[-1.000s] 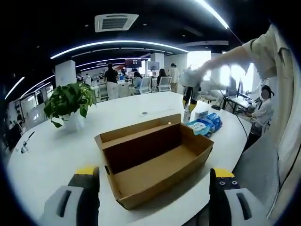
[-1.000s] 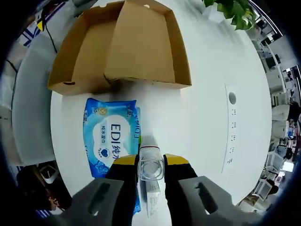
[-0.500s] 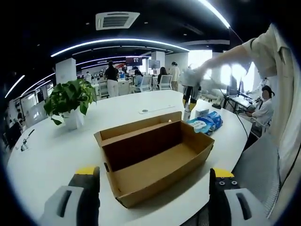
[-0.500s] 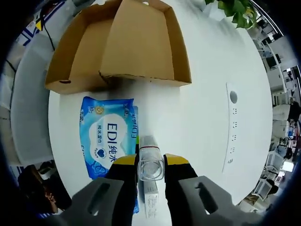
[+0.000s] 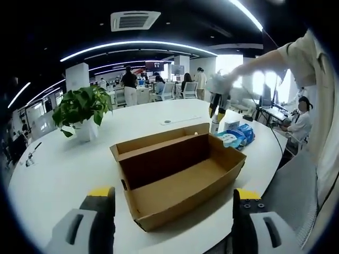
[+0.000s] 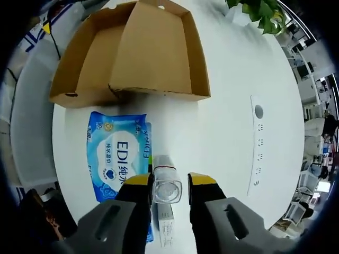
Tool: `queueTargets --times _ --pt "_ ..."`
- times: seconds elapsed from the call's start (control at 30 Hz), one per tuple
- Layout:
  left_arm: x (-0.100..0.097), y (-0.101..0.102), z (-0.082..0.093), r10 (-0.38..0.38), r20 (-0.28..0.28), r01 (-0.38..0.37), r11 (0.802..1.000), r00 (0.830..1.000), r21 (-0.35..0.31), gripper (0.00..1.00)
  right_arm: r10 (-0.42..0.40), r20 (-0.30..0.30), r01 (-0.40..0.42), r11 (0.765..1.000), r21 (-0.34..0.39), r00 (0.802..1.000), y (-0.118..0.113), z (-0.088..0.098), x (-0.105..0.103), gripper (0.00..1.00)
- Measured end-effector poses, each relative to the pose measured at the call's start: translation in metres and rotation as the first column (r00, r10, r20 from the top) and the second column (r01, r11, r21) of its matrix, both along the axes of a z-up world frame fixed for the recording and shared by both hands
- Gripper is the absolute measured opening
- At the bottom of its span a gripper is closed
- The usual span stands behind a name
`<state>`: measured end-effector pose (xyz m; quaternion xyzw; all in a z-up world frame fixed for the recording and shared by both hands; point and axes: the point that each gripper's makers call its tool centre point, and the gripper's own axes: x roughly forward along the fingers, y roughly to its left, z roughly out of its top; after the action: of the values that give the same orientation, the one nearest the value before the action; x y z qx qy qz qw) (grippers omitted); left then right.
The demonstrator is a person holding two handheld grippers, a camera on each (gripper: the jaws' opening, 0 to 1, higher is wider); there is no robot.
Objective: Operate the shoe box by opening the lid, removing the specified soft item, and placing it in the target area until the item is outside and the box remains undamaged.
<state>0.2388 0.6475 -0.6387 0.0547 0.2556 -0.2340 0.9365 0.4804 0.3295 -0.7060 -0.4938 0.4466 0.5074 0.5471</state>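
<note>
We see the shoe box [image 5: 177, 177] lying open on the white table [image 5: 63, 164], with the blue wipes pack [image 6: 117, 156] outside it, just beside one short end. Beside the pack stands a clear bottle [image 6: 166, 185], between the right gripper [image 6: 167, 185]'s slightly parted jaws; whether they touch it we cannot tell. The left gripper [image 5: 172, 211] hangs wide open and empty at the box's near side.
</note>
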Motion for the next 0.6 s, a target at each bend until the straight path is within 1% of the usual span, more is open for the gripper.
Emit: queueTargets --times 0.13,0.2,0.27,0.43,0.5,0.57,0.6 --pt "0.002 0.006 -0.004 0.030 -0.010 -0.030 0.999 0.999 0.021 0.86 -0.004 0.018 0.004 0.999 0.032 1.000 0.005 0.008 0.002 0.29" --pt "0.004 0.008 -0.005 0.045 -0.013 -0.045 0.999 0.999 0.023 0.82 -0.026 0.025 0.025 0.998 0.053 0.999 0.008 0.011 0.004 0.29" --pt "0.006 0.013 -0.008 0.061 -0.015 -0.060 0.997 0.998 0.038 0.78 -0.061 0.028 0.059 0.994 0.094 0.998 0.016 0.018 0.006 0.29" --pt "0.008 0.022 -0.016 0.100 -0.039 -0.097 0.993 0.994 0.073 0.61 -0.149 0.023 0.143 0.975 0.172 0.989 0.032 0.029 0.010 0.30" --pt "0.009 0.025 -0.018 0.122 -0.044 -0.118 0.989 0.991 0.092 0.55 -0.181 0.019 0.174 0.966 0.190 0.983 0.038 0.032 0.011 0.30" --pt "0.009 0.027 -0.020 0.140 -0.052 -0.135 0.986 0.989 0.095 0.52 -0.200 0.016 0.193 0.960 0.203 0.980 0.042 0.033 0.011 0.29" --pt "0.009 0.029 -0.021 0.150 -0.057 -0.144 0.985 0.987 0.095 0.50 -0.229 0.008 0.222 0.952 0.213 0.973 0.045 0.033 0.011 0.29"
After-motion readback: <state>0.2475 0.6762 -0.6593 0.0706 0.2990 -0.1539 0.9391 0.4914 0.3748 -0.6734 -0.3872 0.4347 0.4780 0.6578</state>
